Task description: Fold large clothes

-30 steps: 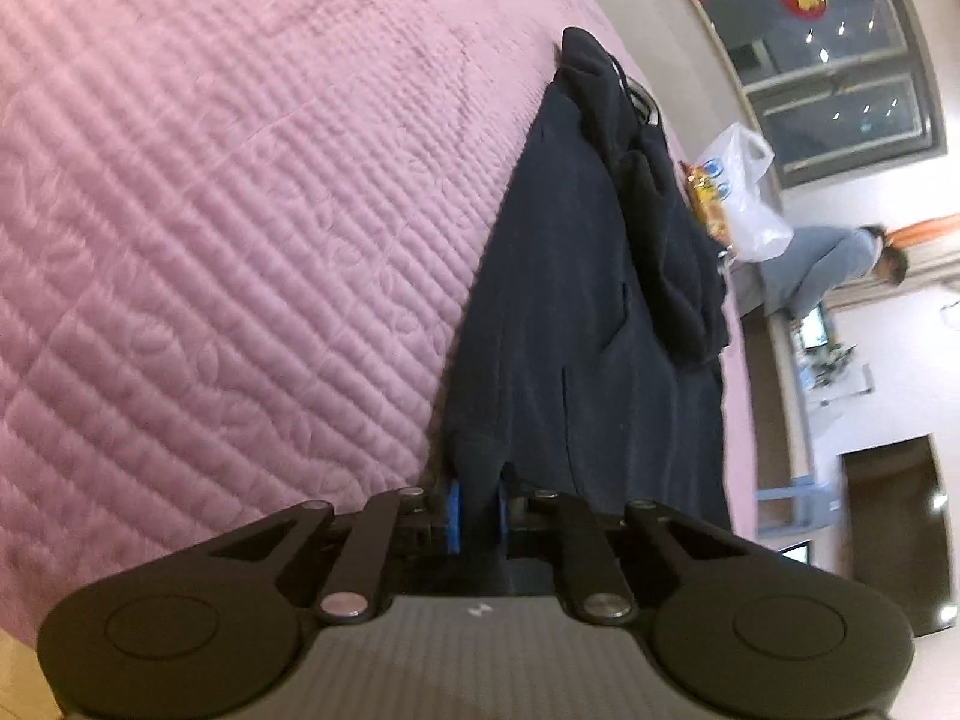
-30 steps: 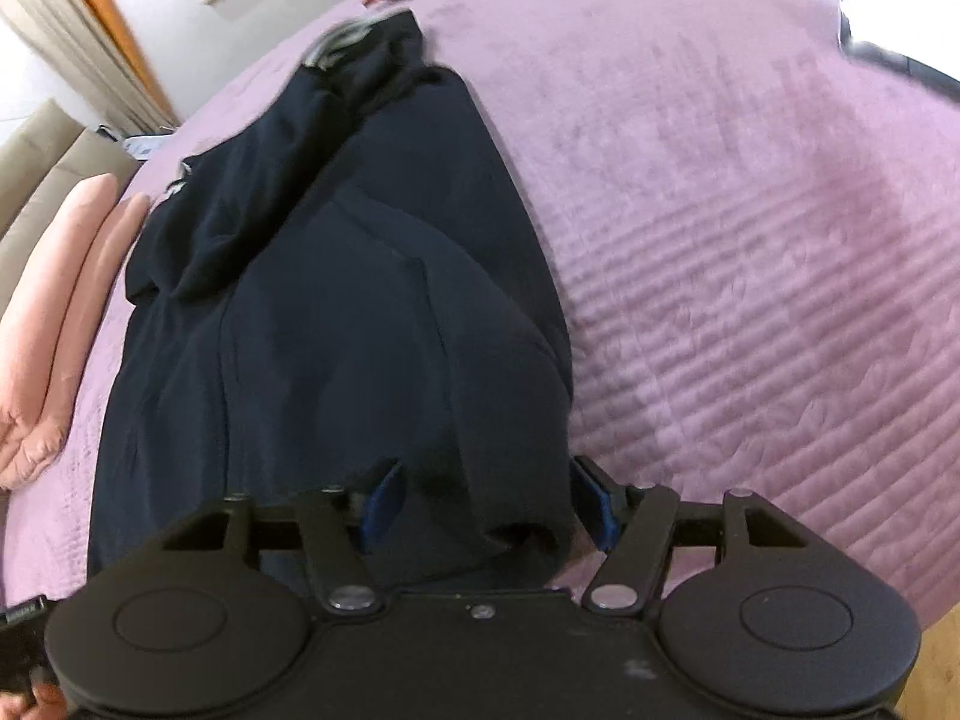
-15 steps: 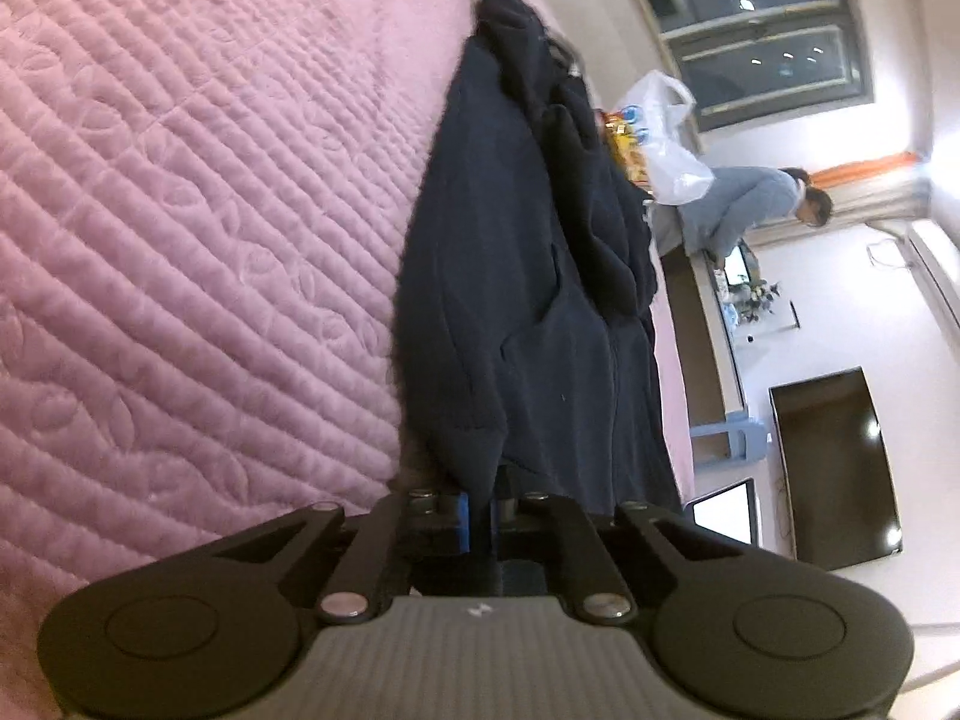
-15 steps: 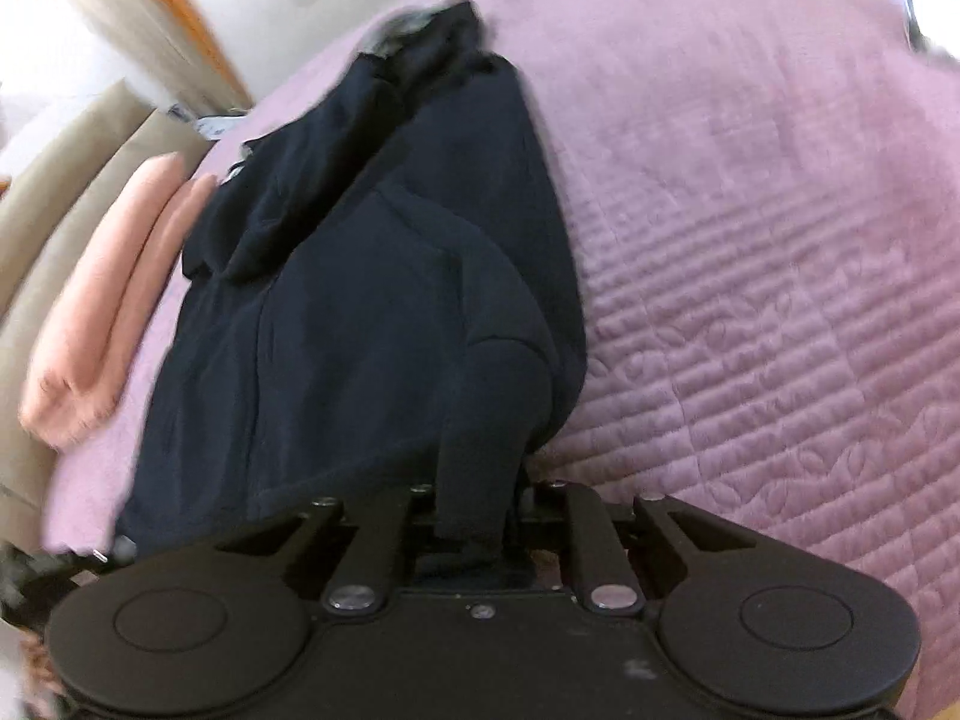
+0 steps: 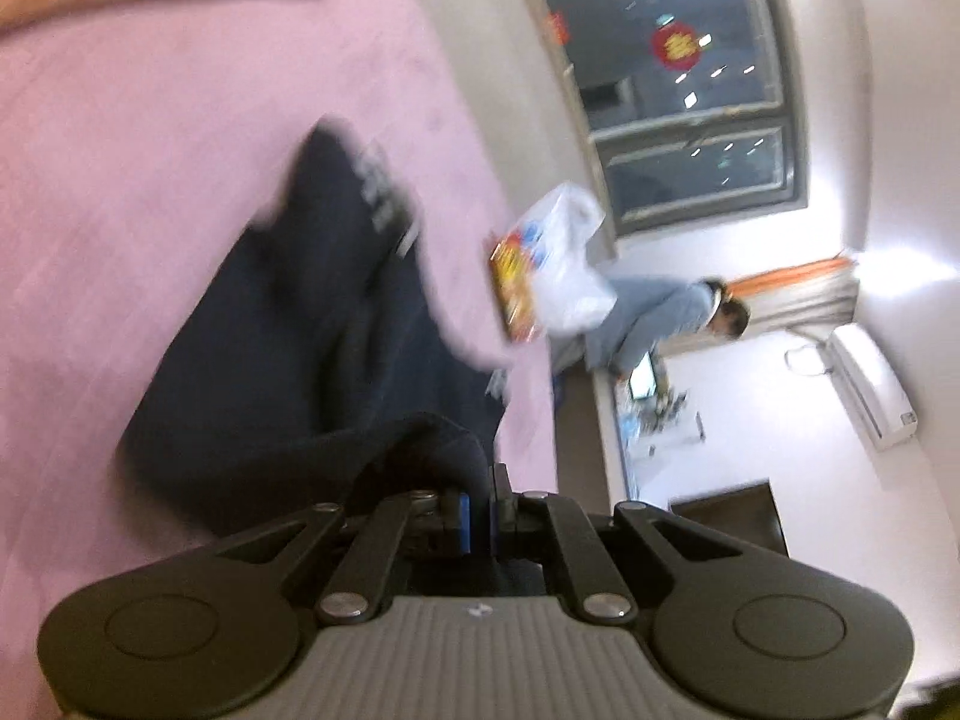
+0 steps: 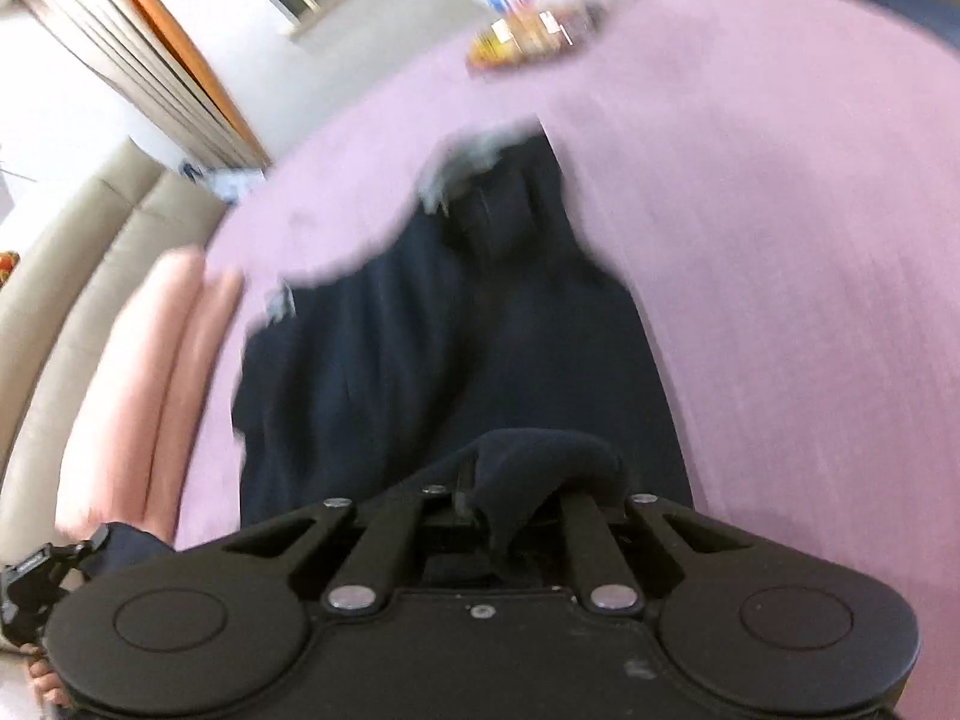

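Observation:
A dark navy garment (image 5: 312, 324) lies lengthwise on a pink quilted bedspread (image 5: 120, 192). Its near hem is lifted off the bed and bunched at both grippers. My left gripper (image 5: 478, 519) is shut on that hem, its blue pads pinching the cloth. In the right wrist view the same navy garment (image 6: 456, 348) stretches away from me, and my right gripper (image 6: 498, 516) is shut on a fold of its hem, which drapes over the jaws and hides the pads. Both views are blurred by motion.
A white plastic bag with snack packets (image 5: 552, 264) sits at the bed's far edge, also the bag (image 6: 528, 6). A person in grey (image 5: 666, 318) bends beside a desk. Pink pillows (image 6: 138, 384) and a beige headboard (image 6: 66, 276) lie left. A dark window (image 5: 678, 90) faces me.
Both grippers have risen and moved forward along the bed, carrying the garment's near hem with them. The right gripper, open around the hem a second ago, has shut on it.

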`<state>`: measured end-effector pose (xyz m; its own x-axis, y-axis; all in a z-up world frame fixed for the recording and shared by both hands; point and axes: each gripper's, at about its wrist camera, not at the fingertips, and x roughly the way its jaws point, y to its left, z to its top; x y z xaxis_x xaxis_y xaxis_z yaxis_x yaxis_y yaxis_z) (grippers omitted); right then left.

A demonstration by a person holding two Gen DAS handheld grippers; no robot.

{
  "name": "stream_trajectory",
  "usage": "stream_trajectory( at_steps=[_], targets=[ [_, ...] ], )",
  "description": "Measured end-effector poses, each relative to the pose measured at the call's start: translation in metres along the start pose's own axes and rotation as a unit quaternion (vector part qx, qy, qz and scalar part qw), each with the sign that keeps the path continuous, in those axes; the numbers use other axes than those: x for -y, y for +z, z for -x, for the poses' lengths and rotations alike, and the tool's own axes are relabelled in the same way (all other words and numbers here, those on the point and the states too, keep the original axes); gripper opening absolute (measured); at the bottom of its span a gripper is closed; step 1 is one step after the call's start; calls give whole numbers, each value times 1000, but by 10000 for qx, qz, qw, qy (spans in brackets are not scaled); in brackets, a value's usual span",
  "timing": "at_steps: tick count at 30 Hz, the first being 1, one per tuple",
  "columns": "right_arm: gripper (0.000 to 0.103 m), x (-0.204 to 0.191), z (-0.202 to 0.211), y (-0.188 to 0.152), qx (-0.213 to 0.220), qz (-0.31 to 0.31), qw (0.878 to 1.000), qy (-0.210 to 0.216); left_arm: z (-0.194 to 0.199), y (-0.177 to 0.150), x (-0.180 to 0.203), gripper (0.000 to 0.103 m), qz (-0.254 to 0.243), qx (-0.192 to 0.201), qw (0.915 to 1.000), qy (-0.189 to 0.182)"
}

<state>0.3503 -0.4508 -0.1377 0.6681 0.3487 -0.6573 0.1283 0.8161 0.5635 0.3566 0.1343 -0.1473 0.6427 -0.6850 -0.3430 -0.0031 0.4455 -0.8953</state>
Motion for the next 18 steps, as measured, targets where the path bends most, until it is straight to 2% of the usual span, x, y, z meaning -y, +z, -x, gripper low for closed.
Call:
stream_trajectory(
  at_steps=[1, 2, 3, 4, 5, 8, 11, 14, 18],
  targets=[
    [9, -8, -14, 22, 195, 101, 9997, -70, -16, 15, 7, 7, -89, 160, 9998, 41],
    [10, -12, -26, 37, 307, 128, 9994, -127, -35, 32, 11, 13, -156, 355, 9990, 207],
    [36, -15, -41, 53, 364, 156, 9990, -190, -50, 47, 14, 16, -195, 480, 9978, 410],
    [64, -16, -53, 64, 304, 199, 9988, -341, -66, 59, 14, 26, -182, 568, 9956, 721],
    [70, -17, -63, 73, 229, 296, 9979, -525, -77, 67, 12, 35, -120, 618, 9937, 923],
    [70, -13, -71, 76, 120, 725, 9954, -621, -87, 69, 0, 41, 33, 603, 9913, 1166],
    [70, -1, -84, 68, -152, 1211, 9876, -988, -91, 65, -10, 41, -65, 347, 9850, 1690],
    [70, 3, -109, 64, -373, 1607, 9791, -1190, -104, 67, -9, 41, -503, 89, 9745, 2185],
    [69, 6, -132, 74, -357, 1697, 9794, -1033, -127, 73, 4, 41, -1312, -175, 9584, 2530]
  ],
)
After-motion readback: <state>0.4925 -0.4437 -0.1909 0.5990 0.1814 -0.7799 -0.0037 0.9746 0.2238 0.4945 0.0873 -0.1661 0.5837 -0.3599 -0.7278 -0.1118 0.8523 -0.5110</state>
